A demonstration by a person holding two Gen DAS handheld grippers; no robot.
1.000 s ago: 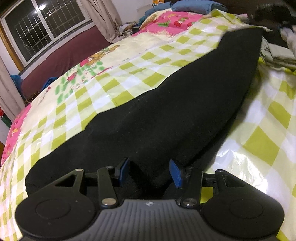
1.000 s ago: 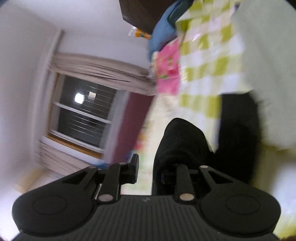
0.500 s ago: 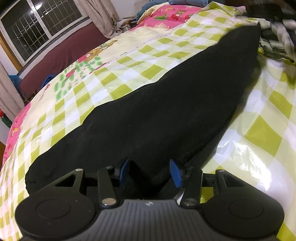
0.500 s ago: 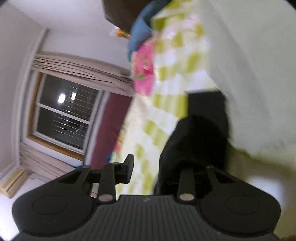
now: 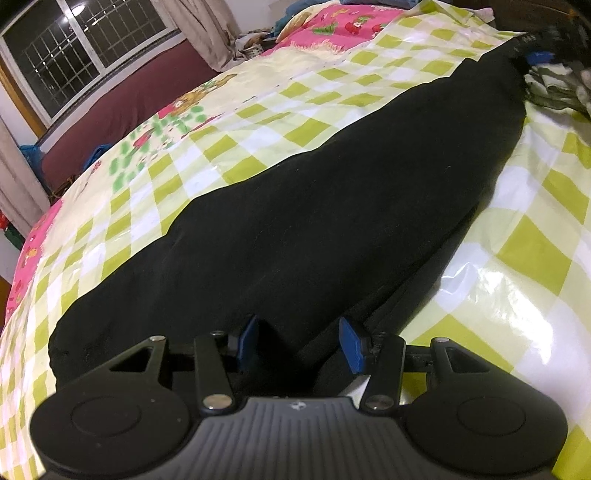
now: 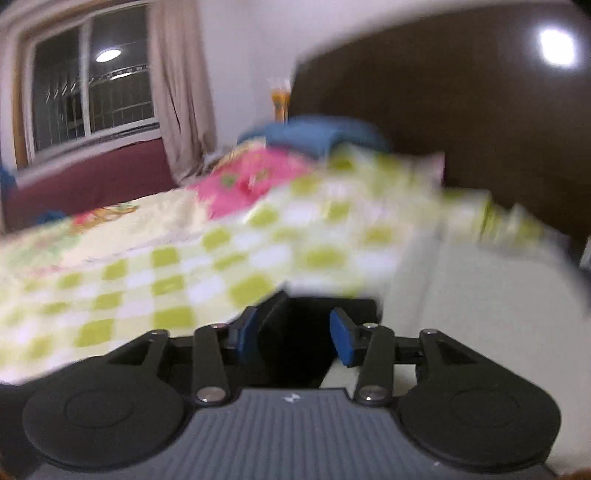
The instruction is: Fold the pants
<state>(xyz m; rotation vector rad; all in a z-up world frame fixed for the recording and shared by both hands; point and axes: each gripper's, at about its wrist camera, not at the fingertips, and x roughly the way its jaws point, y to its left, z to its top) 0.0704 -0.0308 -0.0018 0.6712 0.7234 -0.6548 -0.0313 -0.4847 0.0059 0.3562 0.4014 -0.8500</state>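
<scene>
Black pants [image 5: 325,206] lie stretched out along the green-checked bedspread [image 5: 528,236], folded lengthwise. My left gripper [image 5: 299,341] sits at the near end of the pants, its blue-padded jaws apart with black cloth bunched between them. My right gripper shows in the left wrist view [image 5: 535,55] at the far end of the pants. In the blurred right wrist view my right gripper [image 6: 293,336] has its jaws apart, with the black end of the pants [image 6: 314,325] between and under them.
A pile of pale folded clothes [image 5: 557,85] lies at the far right of the bed. A pink patterned cover [image 5: 343,26] and blue pillow [image 6: 317,134] lie near the dark headboard [image 6: 461,110]. A window [image 5: 74,51] and curtains are to the left.
My right gripper swung from a tilted pose to level and came down at the far end of the pants; its jaws now stand apart. My left gripper stayed in place.
</scene>
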